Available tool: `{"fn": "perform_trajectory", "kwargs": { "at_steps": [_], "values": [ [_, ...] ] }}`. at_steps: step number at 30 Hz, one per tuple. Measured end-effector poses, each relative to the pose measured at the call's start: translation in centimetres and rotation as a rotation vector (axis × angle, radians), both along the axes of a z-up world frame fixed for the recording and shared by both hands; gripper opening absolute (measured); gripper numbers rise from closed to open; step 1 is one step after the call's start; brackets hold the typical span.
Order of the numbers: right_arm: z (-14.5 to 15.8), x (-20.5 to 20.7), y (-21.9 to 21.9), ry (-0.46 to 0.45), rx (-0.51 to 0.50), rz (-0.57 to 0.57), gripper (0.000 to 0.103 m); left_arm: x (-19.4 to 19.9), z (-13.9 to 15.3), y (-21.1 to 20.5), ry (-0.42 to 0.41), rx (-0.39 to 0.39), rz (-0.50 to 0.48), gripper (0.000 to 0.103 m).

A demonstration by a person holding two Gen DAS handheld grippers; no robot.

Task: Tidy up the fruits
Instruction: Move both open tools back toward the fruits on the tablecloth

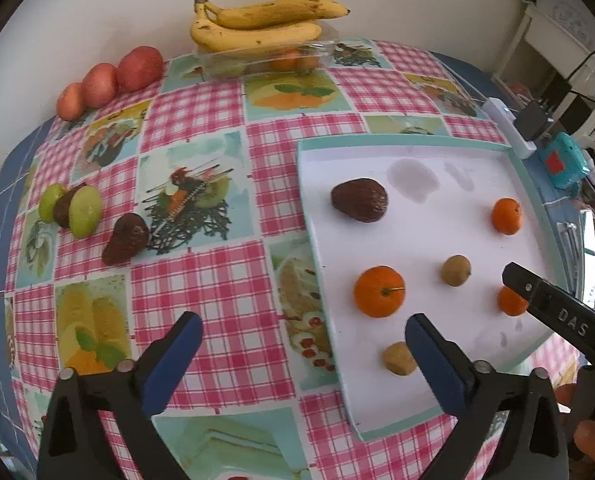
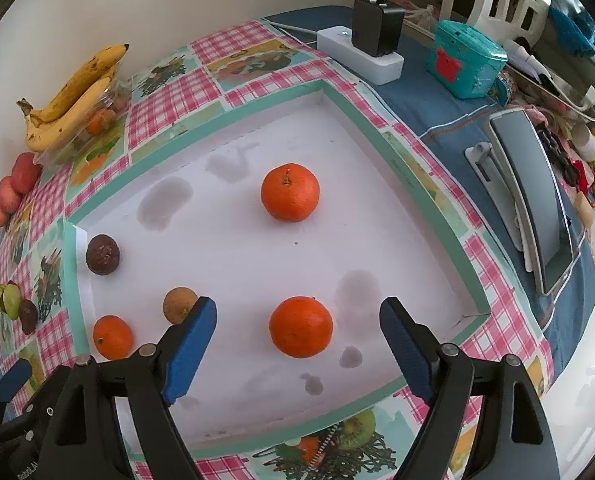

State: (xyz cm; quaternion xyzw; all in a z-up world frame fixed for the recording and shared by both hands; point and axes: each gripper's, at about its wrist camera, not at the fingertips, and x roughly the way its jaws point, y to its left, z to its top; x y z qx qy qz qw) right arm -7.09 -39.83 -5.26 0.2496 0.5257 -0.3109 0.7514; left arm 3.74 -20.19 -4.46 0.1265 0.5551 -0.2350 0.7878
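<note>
Your left gripper (image 1: 303, 354) is hanging spread and empty over the tablecloth (image 1: 201, 280), beside the tray (image 1: 417, 208) holding tangerines. Through the right wrist, your right gripper (image 2: 297, 334) is gaping around a tangerine (image 2: 300, 327) without touching it.

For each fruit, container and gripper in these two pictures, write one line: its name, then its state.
Left gripper: open, empty.
Right gripper: open, over an orange, not touching.
Tray: holds three oranges, two brown fruits, one dark fruit.
Bananas: resting on the clear box.
Red fruits: three in a row by the wall.
</note>
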Motion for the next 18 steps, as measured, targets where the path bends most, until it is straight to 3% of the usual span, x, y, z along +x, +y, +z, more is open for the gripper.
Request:
{"fn": "perform_trajectory", "kwargs": {
  "at_steps": [11, 18],
  "values": [
    [-0.1, 1.2, 1.2, 0.007, -0.027, 0.02, 0.097, 1.6, 0.0, 1.4, -0.003, 0.001, 0.023, 0.103],
    [0.3, 3.3, 3.3, 0.015, -0.053, 0.057, 0.097, 4.4, 0.1, 4.7, -0.01, -0.01, 0.091, 0.103]
  ]
}}
